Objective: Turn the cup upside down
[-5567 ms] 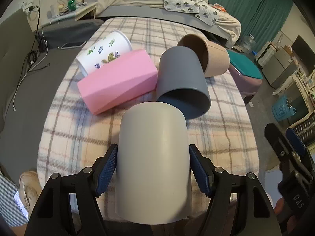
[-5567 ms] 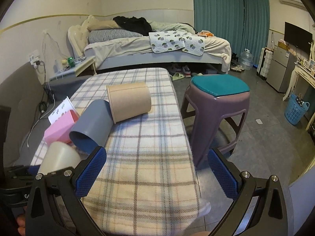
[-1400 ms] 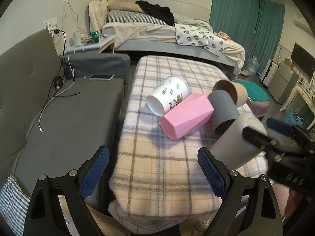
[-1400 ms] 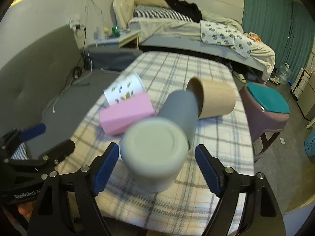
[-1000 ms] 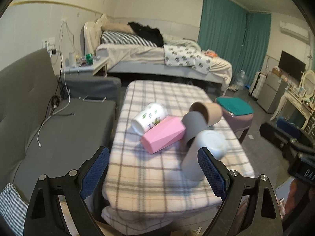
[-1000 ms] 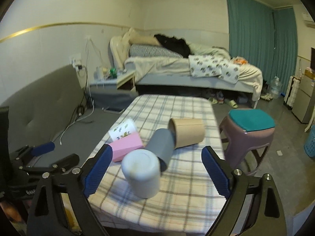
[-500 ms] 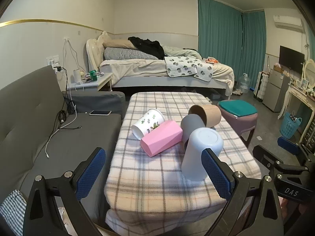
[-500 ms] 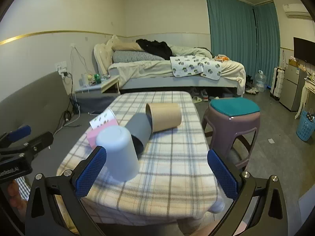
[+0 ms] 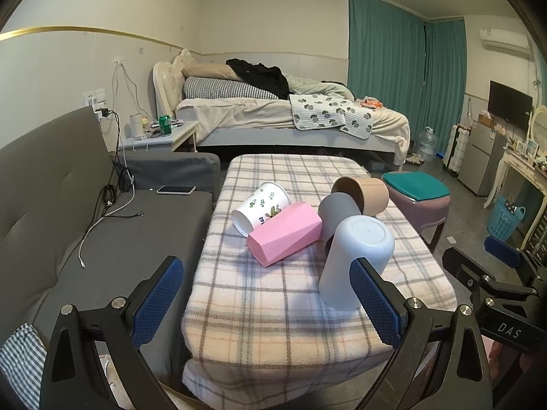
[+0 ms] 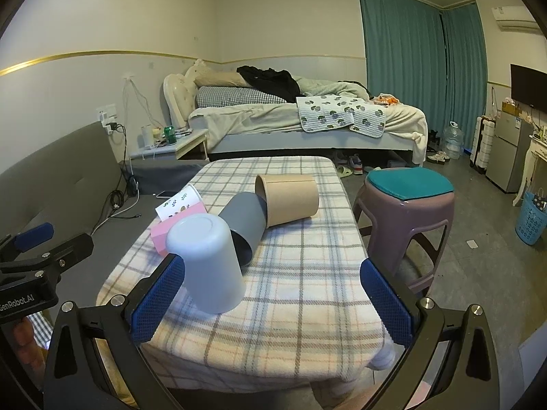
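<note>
A pale grey cup stands upside down, base up, near the front right of the plaid-covered table; it also shows in the right wrist view. Behind it lie on their sides a dark grey cup, a tan cup, a pink faceted cup and a white floral cup. My left gripper is open and empty, back from the table's near edge. My right gripper is open and empty, also back from the table.
A grey sofa with cables and a phone runs along the left. A purple stool with a teal cushion stands right of the table. A bed lies behind. A blue basket is far right.
The pale grey cup went from lying in my left gripper to standing upside down on the table. Both grippers let go and have drawn back from the table.
</note>
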The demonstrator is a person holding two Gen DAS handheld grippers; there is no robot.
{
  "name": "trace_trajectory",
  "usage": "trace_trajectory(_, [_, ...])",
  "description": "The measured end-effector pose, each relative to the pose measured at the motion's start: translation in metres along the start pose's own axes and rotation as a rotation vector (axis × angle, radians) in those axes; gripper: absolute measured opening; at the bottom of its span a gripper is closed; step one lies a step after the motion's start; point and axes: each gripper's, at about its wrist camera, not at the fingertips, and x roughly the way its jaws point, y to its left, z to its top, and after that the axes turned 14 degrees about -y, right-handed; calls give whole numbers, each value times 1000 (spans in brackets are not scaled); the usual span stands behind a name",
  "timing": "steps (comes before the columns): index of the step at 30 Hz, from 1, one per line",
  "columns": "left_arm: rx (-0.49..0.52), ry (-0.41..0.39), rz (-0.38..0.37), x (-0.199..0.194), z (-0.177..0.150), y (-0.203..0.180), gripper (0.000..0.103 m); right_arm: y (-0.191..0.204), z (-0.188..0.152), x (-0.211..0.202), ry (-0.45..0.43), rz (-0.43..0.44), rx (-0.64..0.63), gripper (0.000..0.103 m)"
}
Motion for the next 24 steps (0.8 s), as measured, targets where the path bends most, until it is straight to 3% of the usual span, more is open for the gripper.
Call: trace_trajectory(24, [-8,-5,9,-1,1,2,101,-4,-2,0,15,-13,3,103])
